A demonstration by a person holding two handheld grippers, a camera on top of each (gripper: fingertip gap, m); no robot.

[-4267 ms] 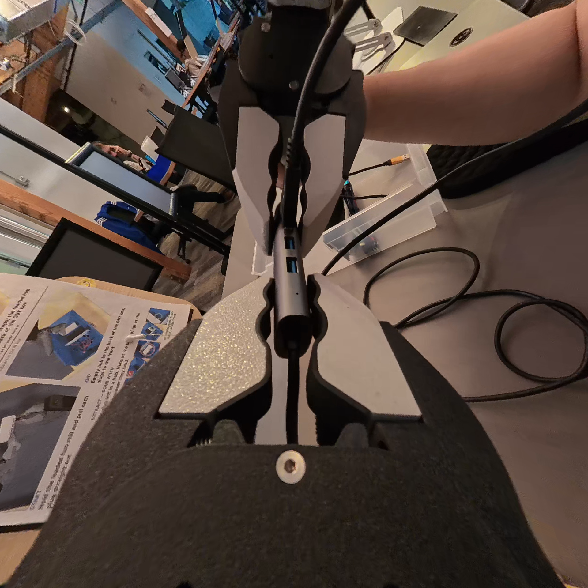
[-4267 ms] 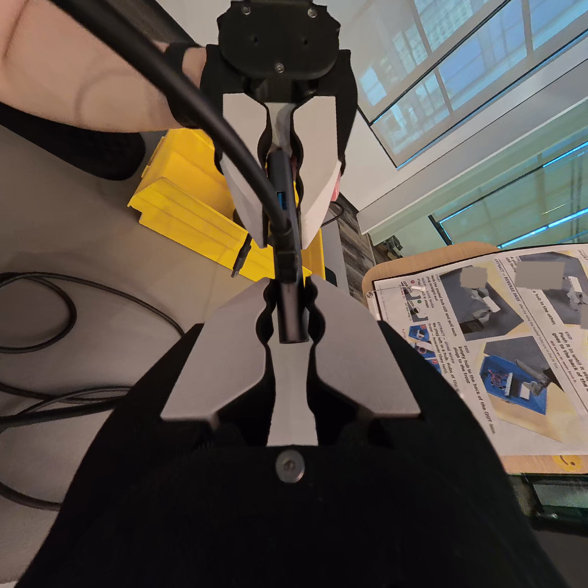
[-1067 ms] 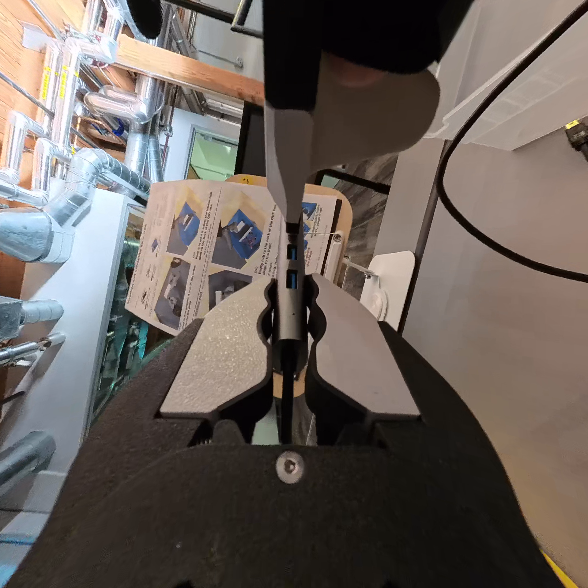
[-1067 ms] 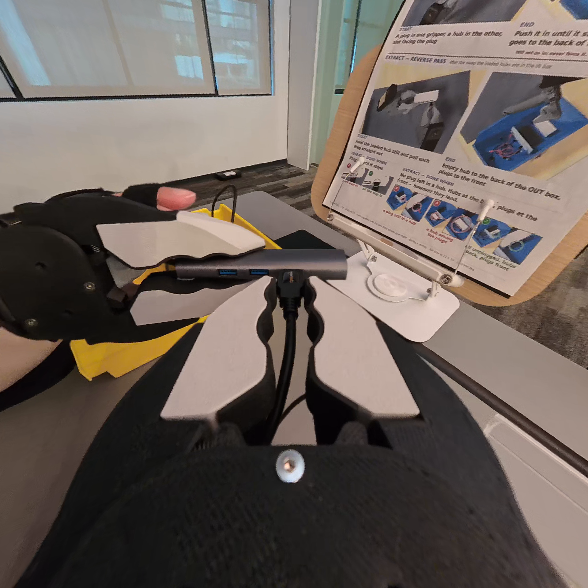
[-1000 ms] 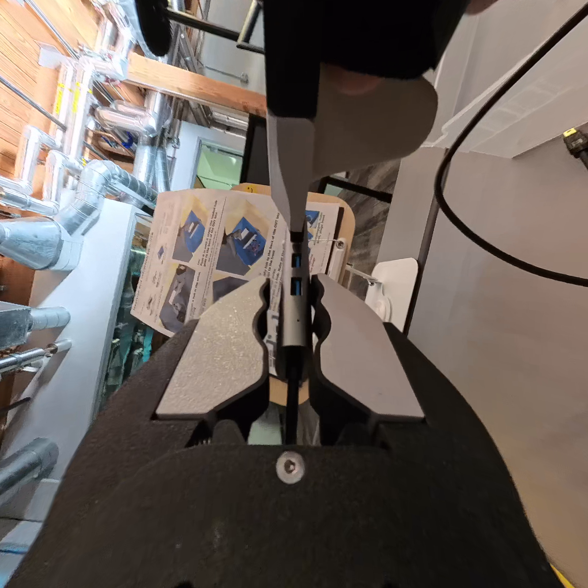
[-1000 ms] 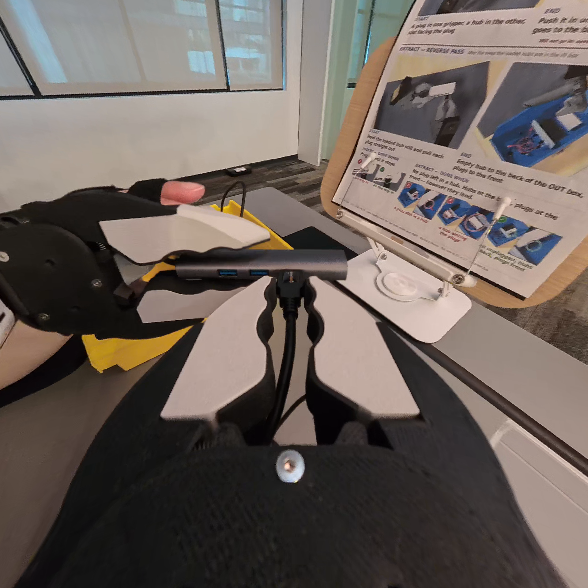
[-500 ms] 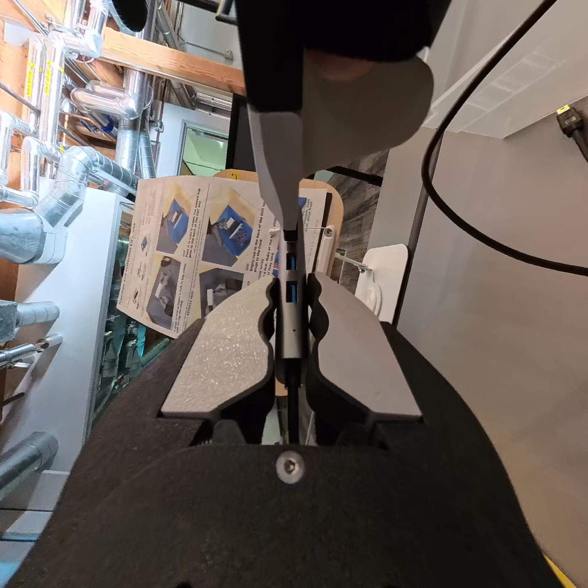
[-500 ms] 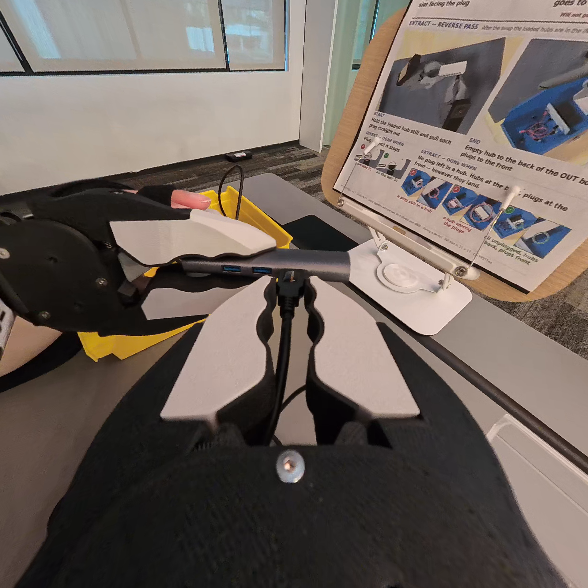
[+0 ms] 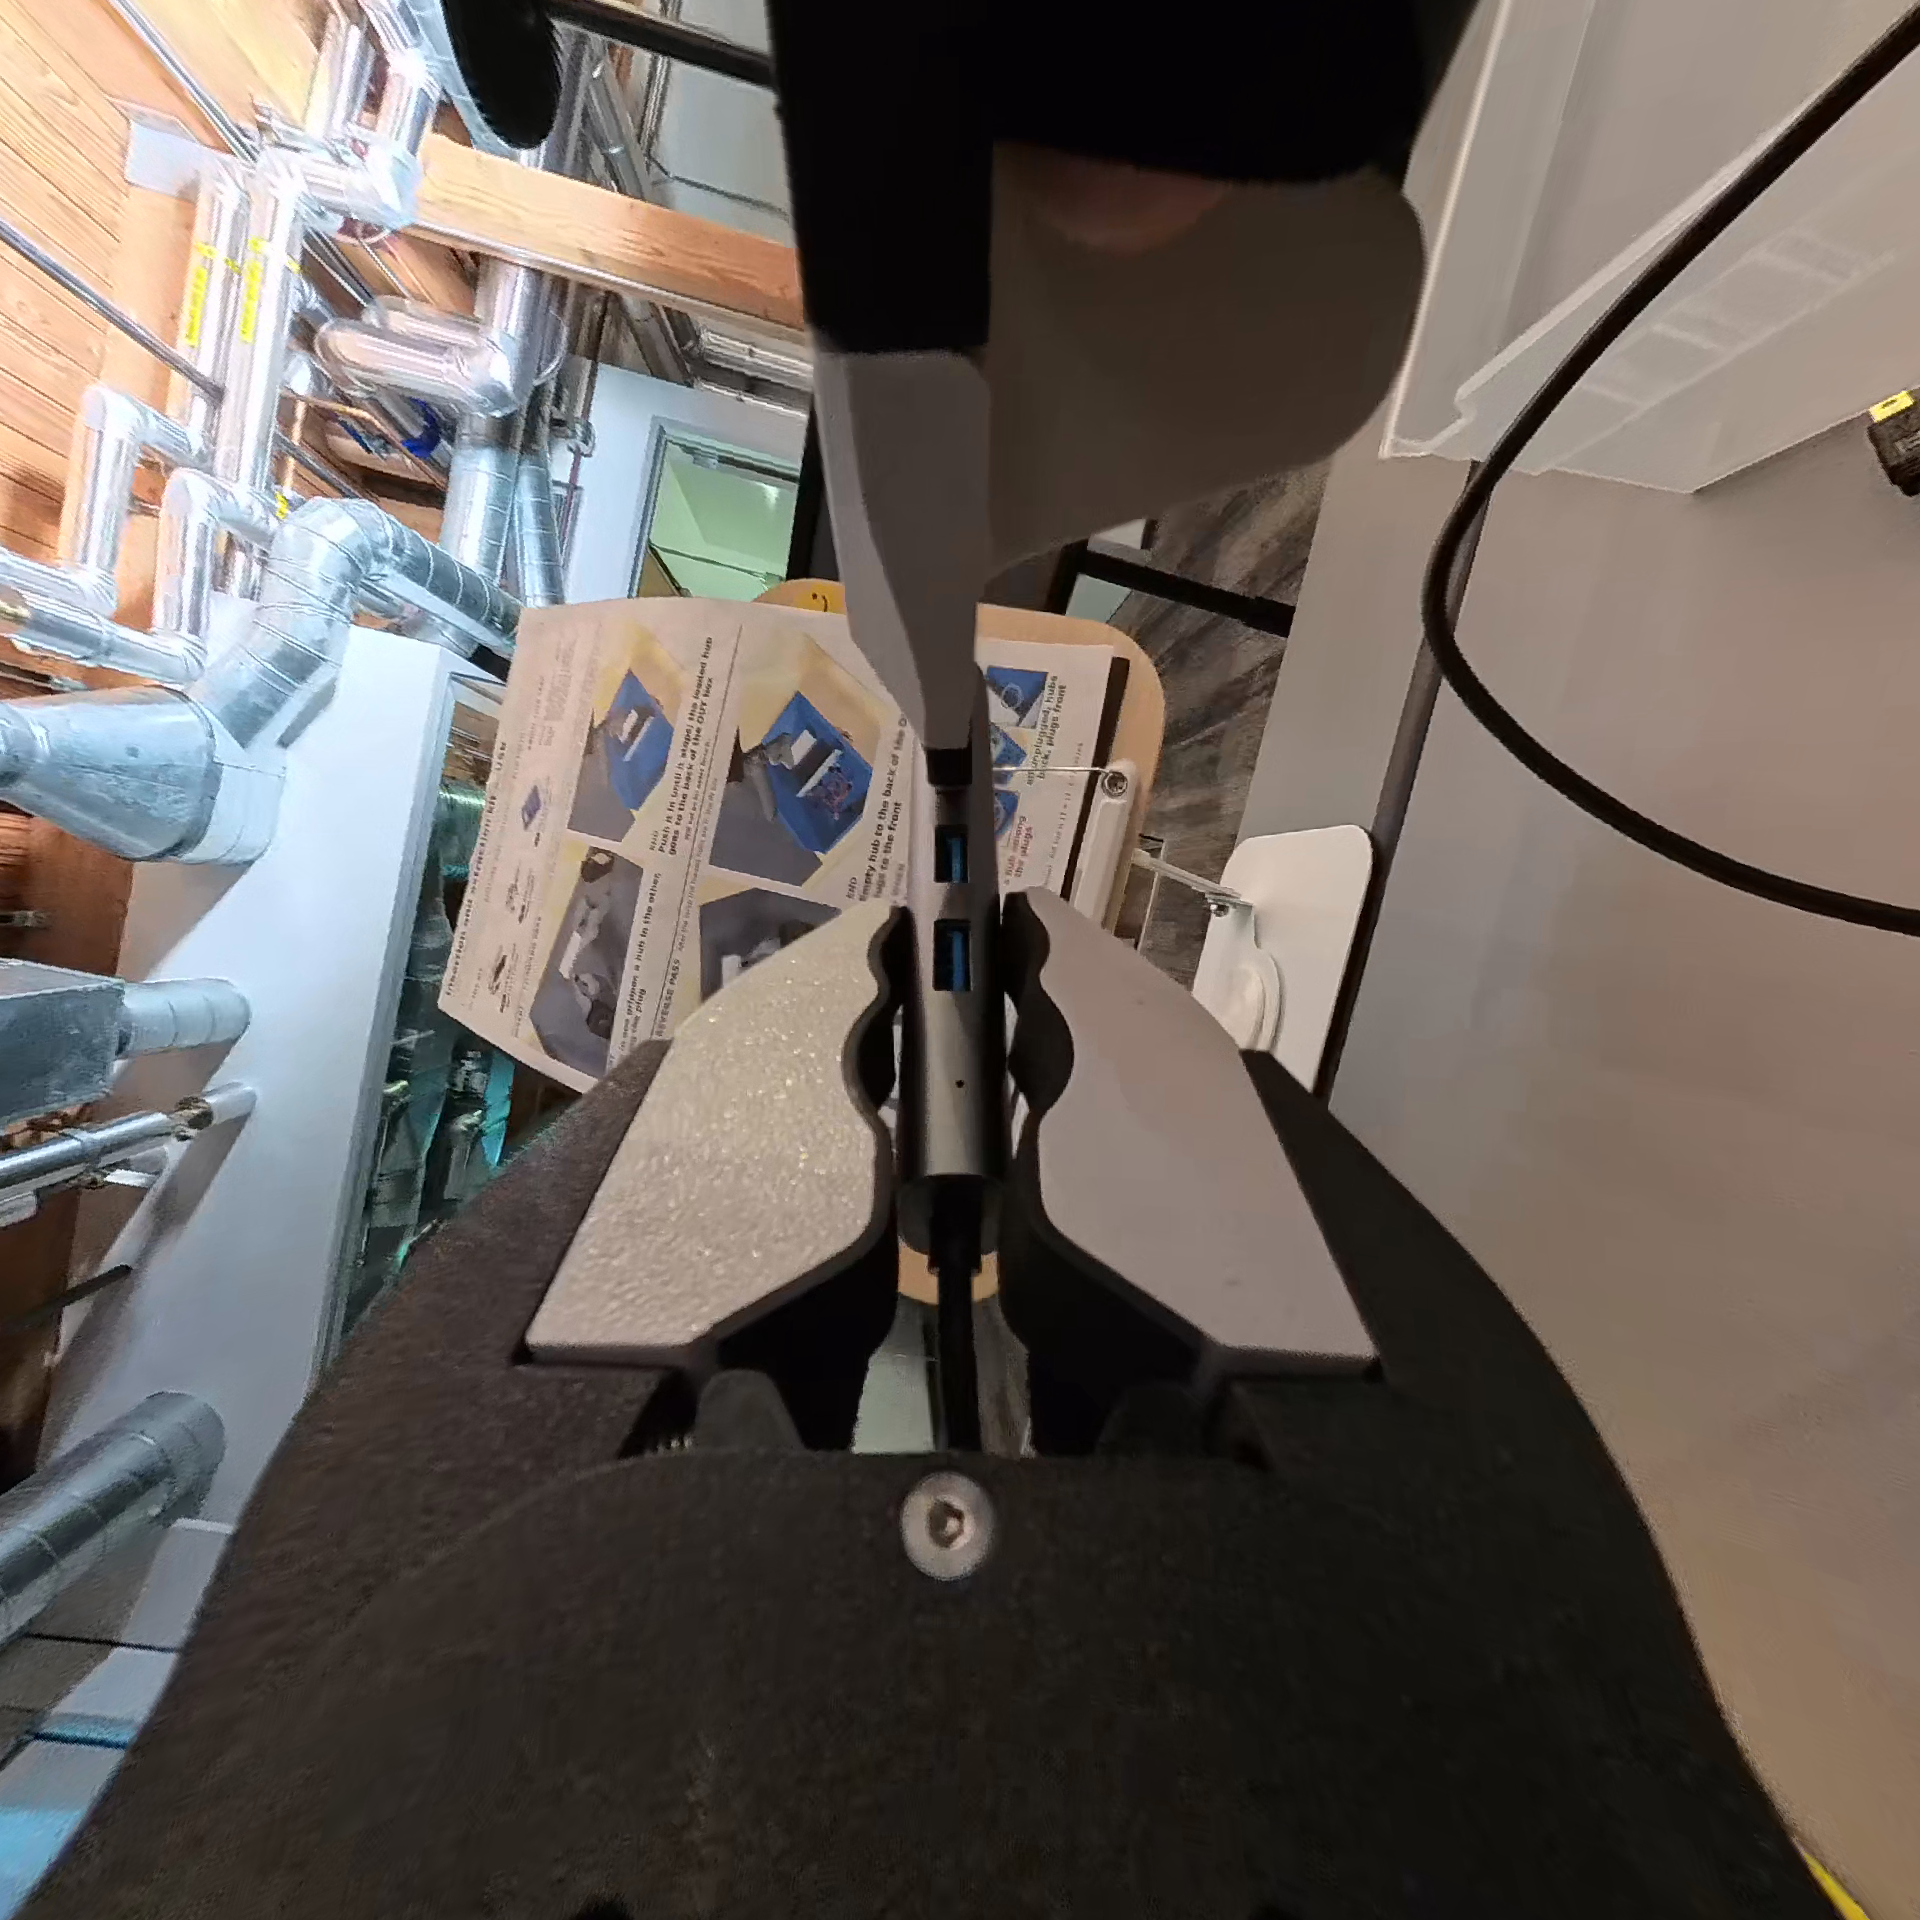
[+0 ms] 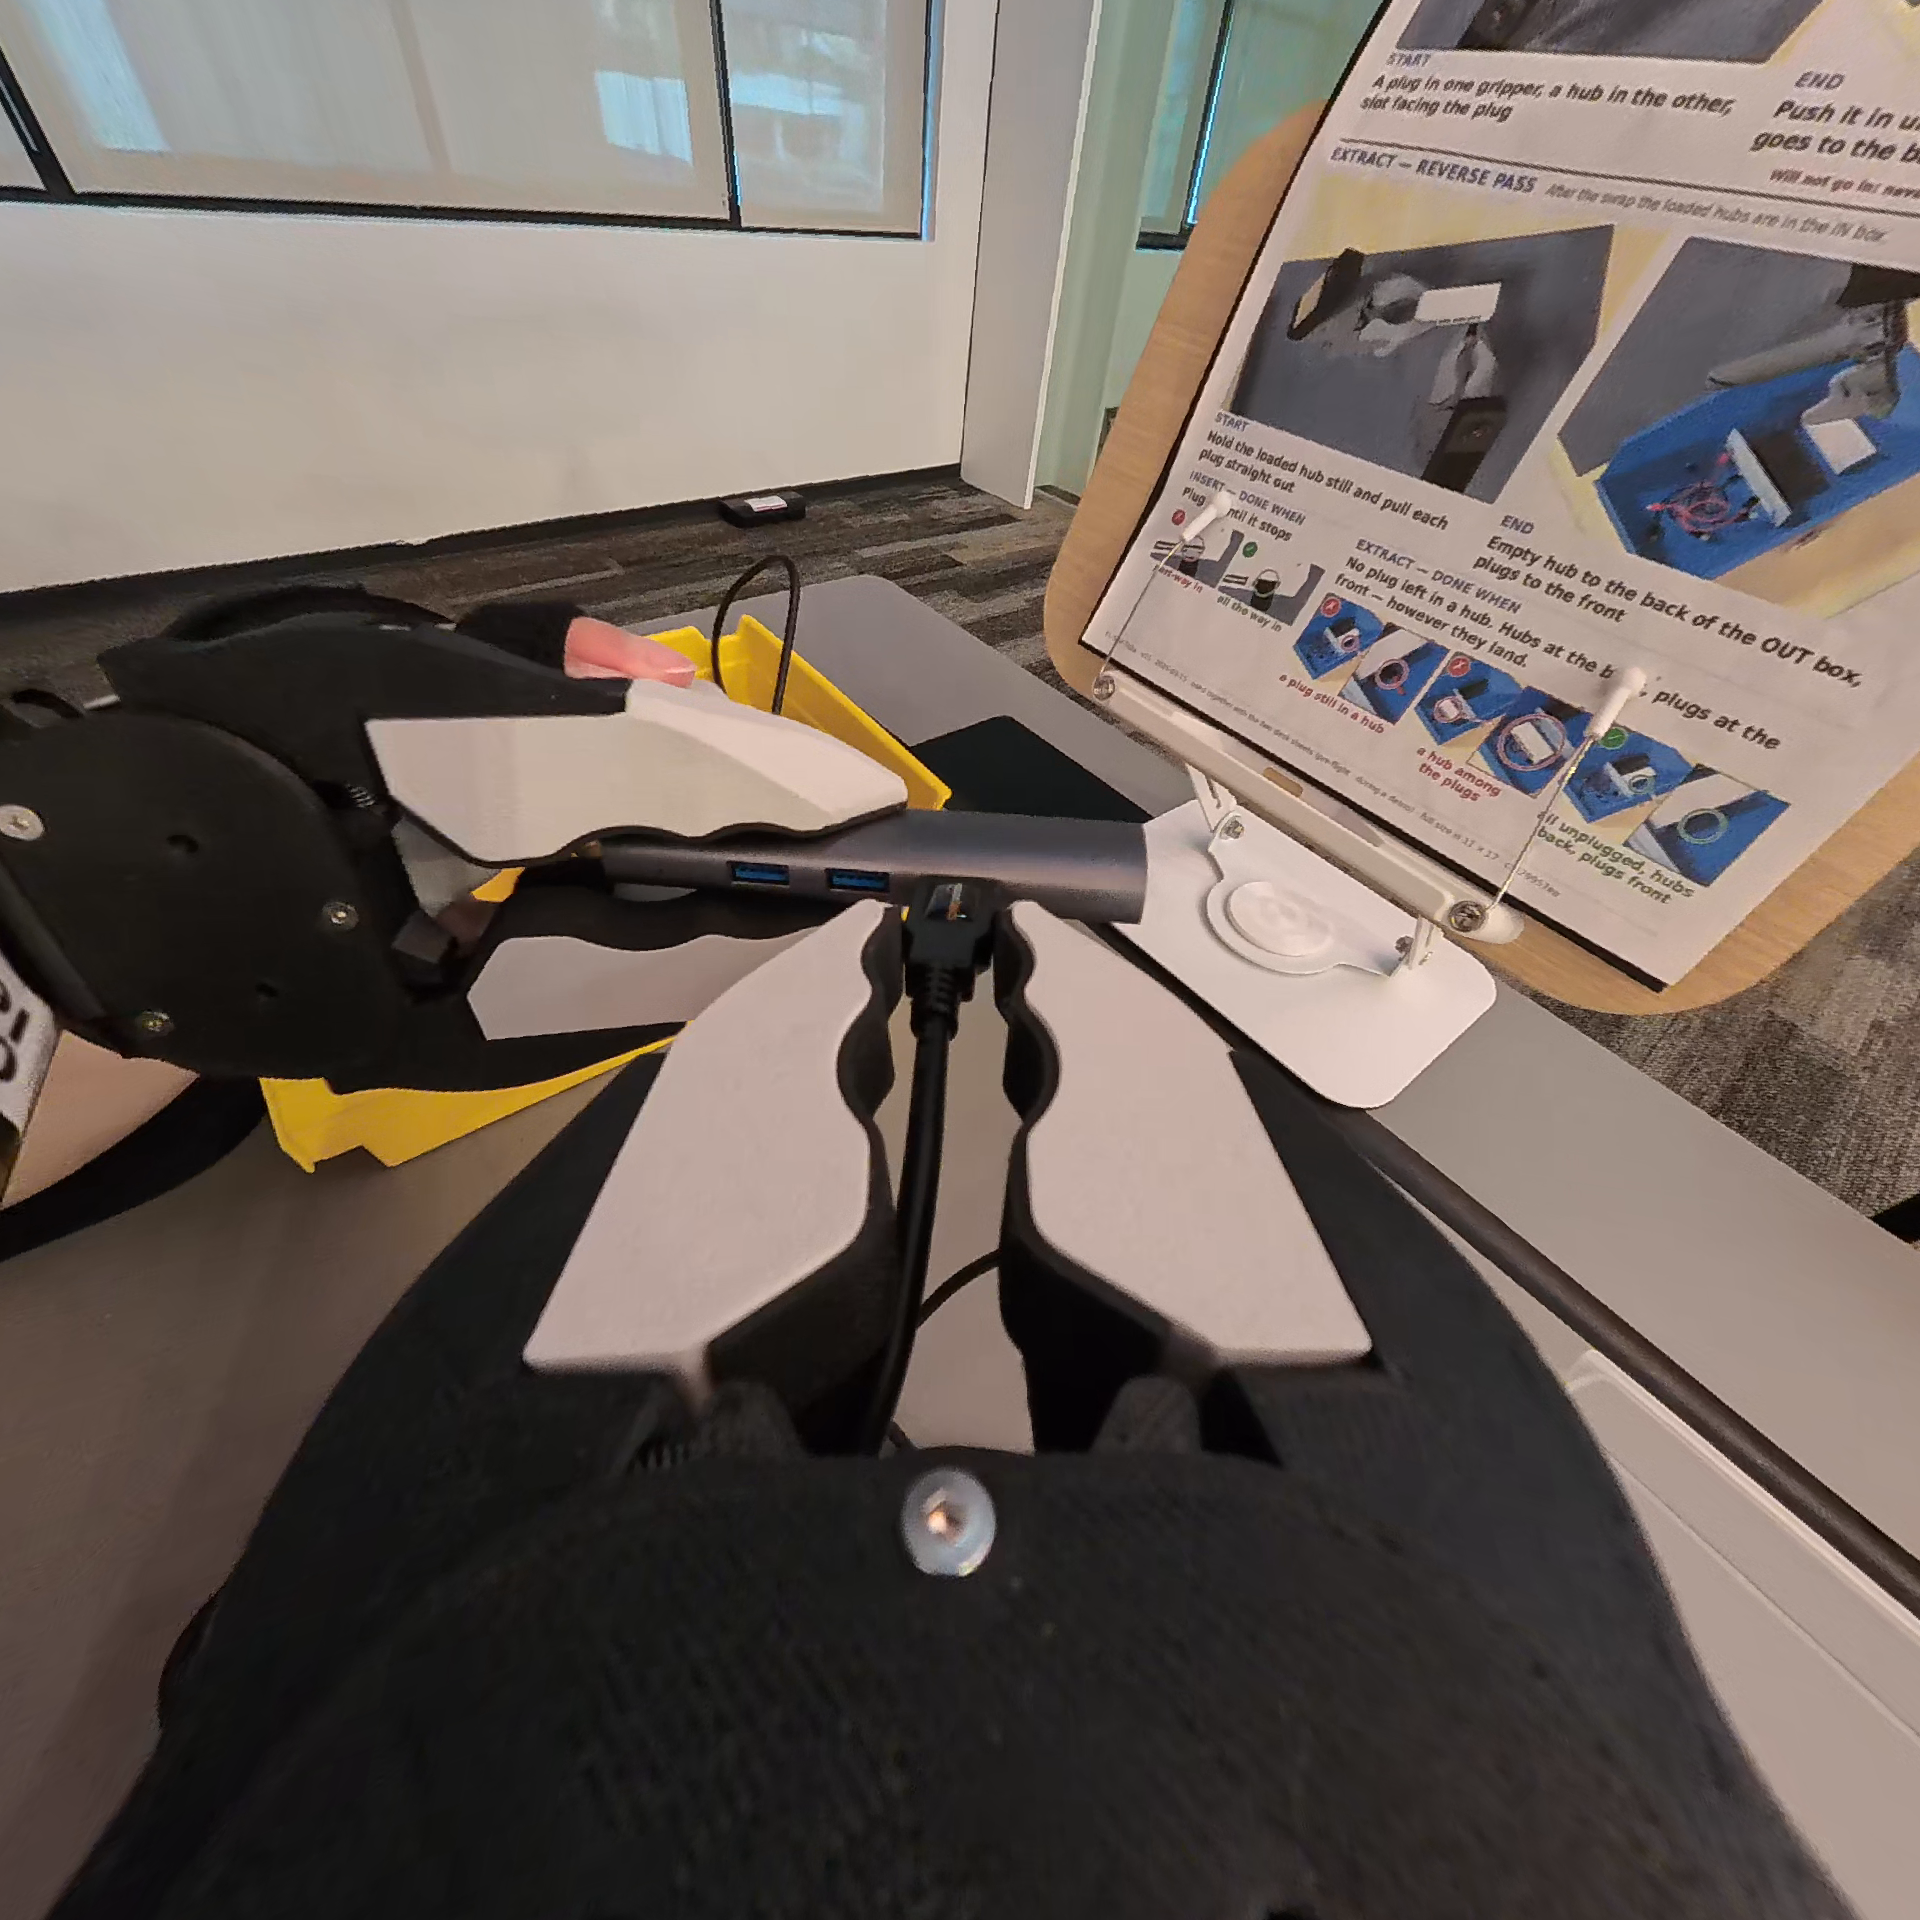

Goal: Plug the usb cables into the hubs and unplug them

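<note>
In the left wrist view my left gripper (image 9: 956, 914) is shut on a slim grey USB hub (image 9: 951, 1039) that points away from me, with two blue ports showing. My right gripper (image 9: 940, 727) comes down from above onto the hub's far part. In the right wrist view my right gripper (image 10: 945, 914) is shut on a black USB plug (image 10: 948, 940). The plug's metal tip meets the side of the hub (image 10: 1039, 847), beside the two blue ports. The left gripper (image 10: 852, 857) holds the hub's other end from the left. How deep the plug sits is hidden.
A yellow bin (image 10: 831, 707) stands behind the left gripper. A printed sheet on a wooden board (image 10: 1558, 520) stands on a white base (image 10: 1351, 987) at the table's far edge. A clear plastic bin (image 9: 1662, 343) and a black cable loop (image 9: 1507, 727) lie on the grey table. Only a small space, under 4 cm, lies between the two pairs of fingers.
Since 4.3 s ago the grippers have swung from head-on to a right angle, the plug against the hub's side. Over the last second both holds stay, with only small shifts.
</note>
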